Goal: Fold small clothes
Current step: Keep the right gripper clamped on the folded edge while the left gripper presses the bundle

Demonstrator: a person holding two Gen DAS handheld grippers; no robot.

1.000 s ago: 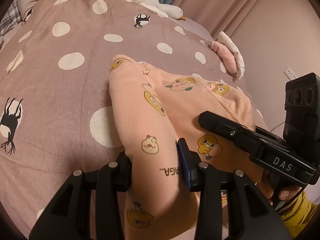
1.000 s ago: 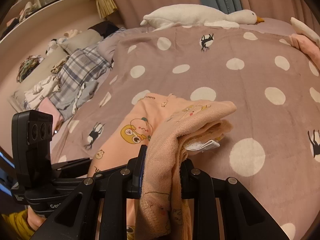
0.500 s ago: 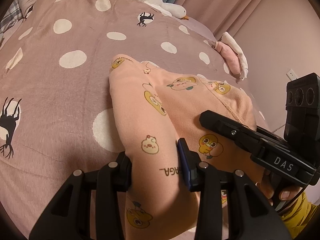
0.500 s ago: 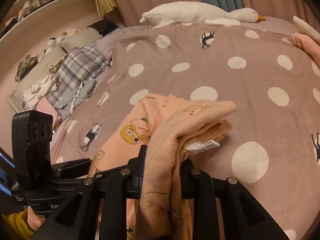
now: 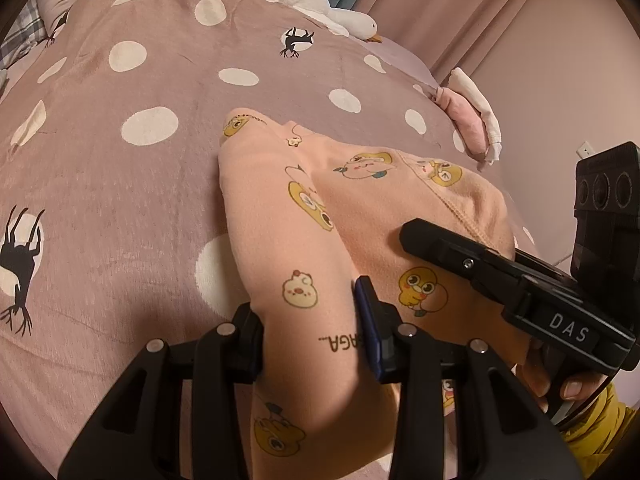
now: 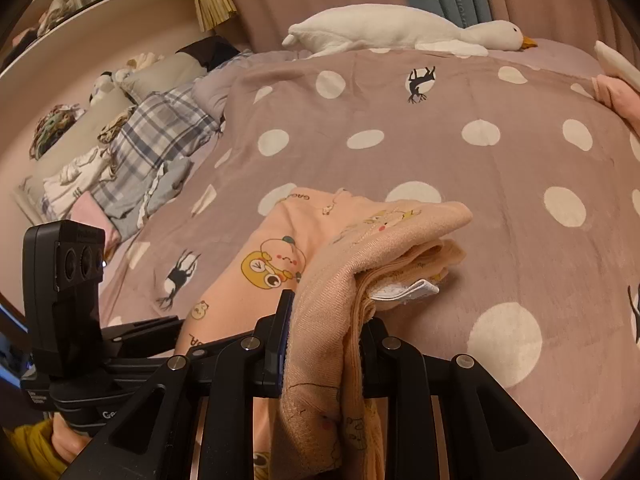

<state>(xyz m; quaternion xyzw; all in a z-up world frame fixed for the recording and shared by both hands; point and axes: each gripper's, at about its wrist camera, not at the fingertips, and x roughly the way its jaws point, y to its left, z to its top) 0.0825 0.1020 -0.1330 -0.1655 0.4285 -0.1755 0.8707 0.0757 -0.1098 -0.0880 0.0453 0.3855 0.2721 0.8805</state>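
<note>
A small peach garment [image 5: 360, 208] printed with cartoon chicks lies bunched on the pink polka-dot bedspread [image 5: 140, 200]. My left gripper [image 5: 312, 320] is shut on a thick fold of its near left part. My right gripper [image 6: 324, 332] is shut on its ribbed hem edge [image 6: 380, 240], where a white label [image 6: 404, 290] sticks out. The right gripper also shows in the left wrist view [image 5: 500, 276], at the garment's right side. The left gripper shows in the right wrist view [image 6: 132, 340], low on the left. Both hold the cloth raised a little off the bed.
A white plush goose [image 6: 400, 28] lies at the far edge of the bed. A folded pink and white pile [image 5: 472, 120] sits at the right edge. Plaid bedding and loose clothes [image 6: 132, 152] lie at the left. Curtains hang behind.
Both grippers keep their hold on the garment. The views have shifted slightly forward over the bedspread; the garment's shape is unchanged.
</note>
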